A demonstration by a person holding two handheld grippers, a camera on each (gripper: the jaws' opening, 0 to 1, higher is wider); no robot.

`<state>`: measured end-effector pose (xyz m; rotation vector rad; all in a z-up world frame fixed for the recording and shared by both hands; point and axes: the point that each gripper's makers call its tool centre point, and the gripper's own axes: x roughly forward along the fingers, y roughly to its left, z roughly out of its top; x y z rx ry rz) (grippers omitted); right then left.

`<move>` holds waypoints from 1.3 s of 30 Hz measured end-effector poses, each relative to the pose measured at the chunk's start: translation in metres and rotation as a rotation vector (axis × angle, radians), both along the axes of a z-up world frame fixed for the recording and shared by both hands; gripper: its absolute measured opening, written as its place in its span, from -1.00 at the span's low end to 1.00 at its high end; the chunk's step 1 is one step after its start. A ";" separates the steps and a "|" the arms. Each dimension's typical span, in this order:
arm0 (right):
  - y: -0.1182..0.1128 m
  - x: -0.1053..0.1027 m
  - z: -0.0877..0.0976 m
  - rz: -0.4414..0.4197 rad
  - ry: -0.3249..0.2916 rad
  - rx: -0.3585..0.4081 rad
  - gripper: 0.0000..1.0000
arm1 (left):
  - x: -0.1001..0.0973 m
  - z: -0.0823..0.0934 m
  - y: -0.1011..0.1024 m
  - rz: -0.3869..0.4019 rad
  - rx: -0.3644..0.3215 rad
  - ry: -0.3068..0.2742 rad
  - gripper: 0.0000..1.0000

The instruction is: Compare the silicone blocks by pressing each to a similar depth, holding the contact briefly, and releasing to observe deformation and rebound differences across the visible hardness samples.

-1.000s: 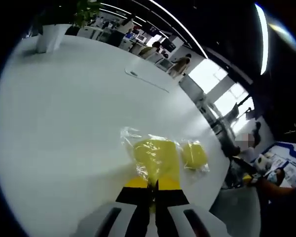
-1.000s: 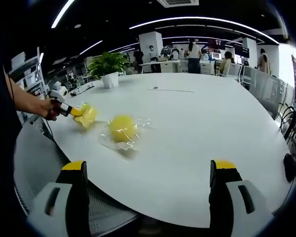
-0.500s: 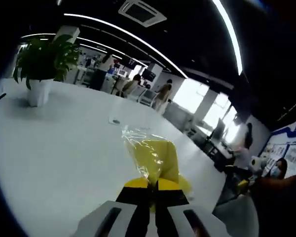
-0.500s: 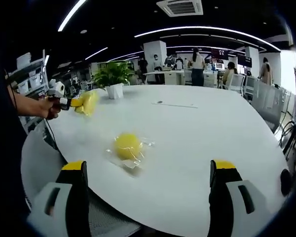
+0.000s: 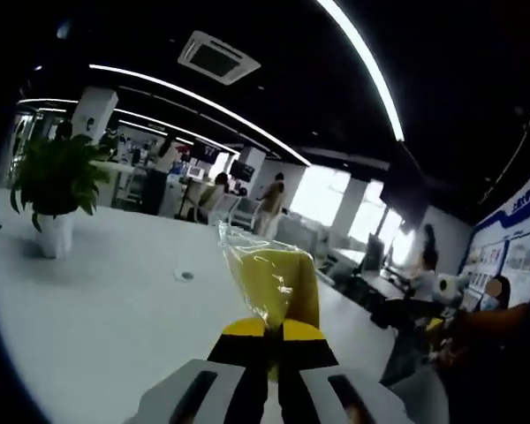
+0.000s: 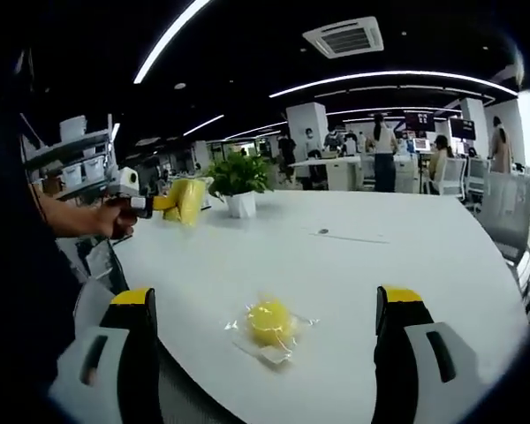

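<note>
Blocks, silicone, yellow, bagged: two.

Worktop [image 6: 406, 265]: white, rounded; near edge runs just under the right gripper, bare room from 12 to 3 o'clock; plant [image 6: 237, 179] at 11 o'clock.

Left gripper [image 5: 274, 334]: jaws pressed together, pinching bagged block [image 5: 269, 281] held aloft, clear of the worktop.

Right gripper [image 6: 269, 353]: jaws spread wide, nothing between them.

Round block [image 6: 269, 322]: lies in its bag near the worktop edge, dead ahead of the right gripper.

Step, by judgement: squeeze-and-hold on the lifted block. Next calls for release, then equal pressing of the round one.
</note>
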<state>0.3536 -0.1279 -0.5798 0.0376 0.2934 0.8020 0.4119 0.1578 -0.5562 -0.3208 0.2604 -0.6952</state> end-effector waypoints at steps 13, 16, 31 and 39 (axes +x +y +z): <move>0.051 0.018 0.083 0.106 -0.106 0.067 0.93 | -0.018 0.034 -0.038 -0.049 0.016 -0.107 -1.00; 0.066 0.021 0.094 0.146 -0.127 0.073 0.93 | -0.023 0.038 -0.050 -0.069 0.000 -0.119 -1.00; 0.140 0.021 0.110 0.346 -0.100 0.139 0.52 | -0.055 0.057 -0.097 -0.225 -0.027 -0.182 -1.00; 0.164 0.010 0.111 0.438 -0.032 0.179 0.09 | -0.065 0.057 -0.102 -0.256 -0.006 -0.207 -1.00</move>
